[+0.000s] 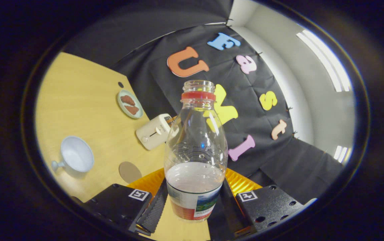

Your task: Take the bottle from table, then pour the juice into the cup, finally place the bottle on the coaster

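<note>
Half-full bottle (195, 157) in claw (192, 207), empty cup (76, 154)

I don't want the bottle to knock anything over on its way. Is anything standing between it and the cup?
Nothing visible. The gripper is shut on the bottle; bare table lies between it and the cup. The toaster and coaster sit off that line.

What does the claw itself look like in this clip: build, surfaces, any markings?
The claw has two blocky carriages with screw holes, each carrying a square black-and-white fiducial tag on top. The fingers have ribbed, textured inner faces. A ridged, shiny orange-gold plate sits behind them. No cables or sleeve are visible.
</note>
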